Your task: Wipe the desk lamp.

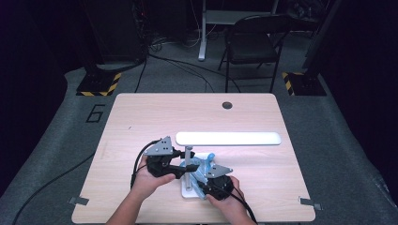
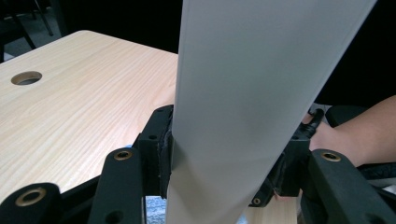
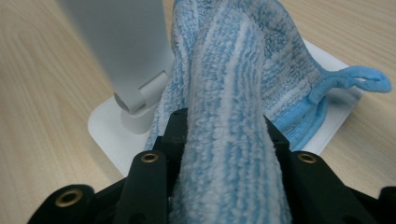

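White desk lamp stands on the table near its front edge, roughly mid-width, its square base flat on the wood and its long head level above. Left gripper is clamped on the lamp's upright arm, a pad pressing each side. Right gripper pinches a bunched blue-and-white striped cloth that lies over the base, just beside the foot of the arm.
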`<move>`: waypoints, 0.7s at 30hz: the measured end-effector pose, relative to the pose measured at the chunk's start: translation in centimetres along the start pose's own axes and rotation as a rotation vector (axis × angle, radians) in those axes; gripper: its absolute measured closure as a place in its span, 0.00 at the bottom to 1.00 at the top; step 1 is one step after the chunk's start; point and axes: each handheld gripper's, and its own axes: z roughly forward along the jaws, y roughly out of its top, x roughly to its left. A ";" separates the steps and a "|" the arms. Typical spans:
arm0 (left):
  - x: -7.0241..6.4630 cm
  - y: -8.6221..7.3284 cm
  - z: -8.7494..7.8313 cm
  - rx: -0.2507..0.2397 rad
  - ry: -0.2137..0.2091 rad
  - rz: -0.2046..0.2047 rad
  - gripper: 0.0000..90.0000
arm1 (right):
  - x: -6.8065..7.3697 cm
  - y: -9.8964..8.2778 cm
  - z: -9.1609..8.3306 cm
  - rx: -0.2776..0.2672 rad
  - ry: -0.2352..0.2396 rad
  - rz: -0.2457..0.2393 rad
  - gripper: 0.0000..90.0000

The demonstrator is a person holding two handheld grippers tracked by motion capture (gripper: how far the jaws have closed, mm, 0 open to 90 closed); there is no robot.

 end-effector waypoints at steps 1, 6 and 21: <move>0.0 -0.1 0.1 -0.011 -0.001 -0.007 0.56 | -0.2 0.0 0.2 0.004 0.002 -0.011 0.70; 0.0 -0.2 0.1 -0.012 -0.005 -0.009 0.55 | -0.9 0.5 1.3 0.006 -0.023 -0.024 0.70; 0.0 -0.3 0.0 -0.021 0.007 -0.013 0.55 | -5.8 4.3 5.4 0.022 -0.087 0.061 0.72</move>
